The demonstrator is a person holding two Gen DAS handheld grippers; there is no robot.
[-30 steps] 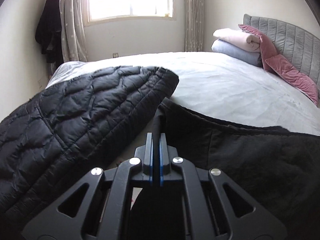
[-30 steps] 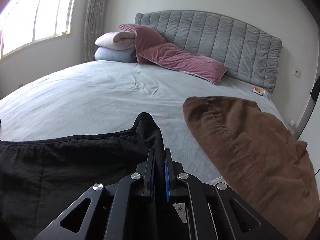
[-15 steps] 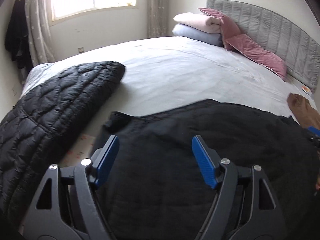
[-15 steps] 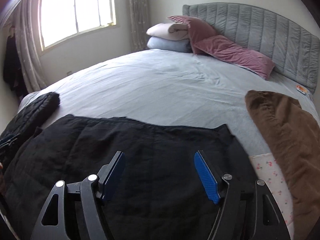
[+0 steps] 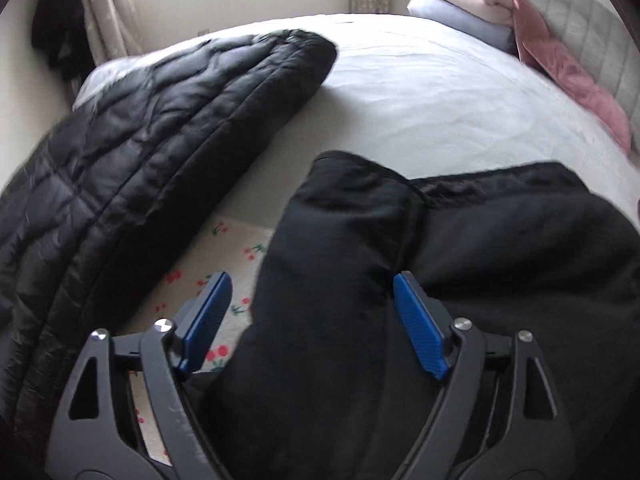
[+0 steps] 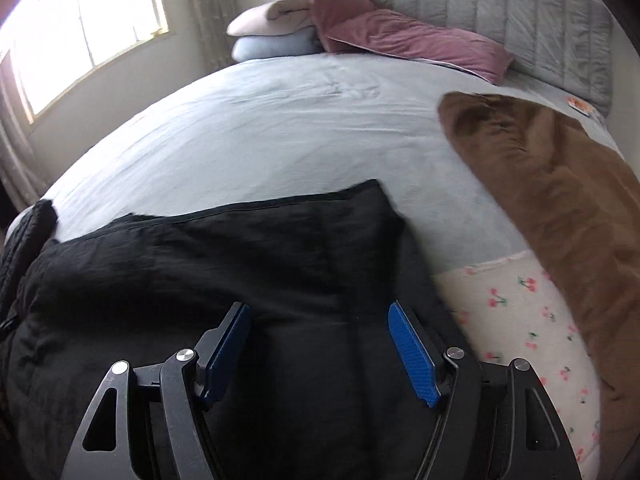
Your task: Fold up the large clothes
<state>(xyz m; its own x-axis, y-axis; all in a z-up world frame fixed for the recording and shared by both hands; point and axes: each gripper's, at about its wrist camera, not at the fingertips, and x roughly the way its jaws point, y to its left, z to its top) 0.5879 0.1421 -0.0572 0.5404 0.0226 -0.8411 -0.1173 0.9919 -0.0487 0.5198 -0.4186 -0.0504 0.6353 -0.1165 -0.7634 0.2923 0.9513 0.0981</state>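
Observation:
A large black garment (image 5: pixel 500 248) lies spread on the near edge of the bed; it also shows in the right wrist view (image 6: pixel 224 256). Its left part, a sleeve-like fold (image 5: pixel 344 240), runs between the fingers of my left gripper (image 5: pixel 310 292), which is open and just above it. My right gripper (image 6: pixel 320 320) is open and hovers over the garment's right part, near its right edge. Neither gripper holds anything.
A black quilted jacket (image 5: pixel 140 140) lies left of the garment. A brown garment (image 6: pixel 560 200) lies to the right. A cherry-print sheet (image 6: pixel 516 308) shows at the bed edge. Pink pillows (image 6: pixel 400 36), folded blankets (image 6: pixel 272 32) and a grey headboard (image 6: pixel 500 4) are at the far end.
Both grippers were shut on the black garment's edge one second ago, then opened and let it drop flat. Both have since moved lower and closer over the garment.

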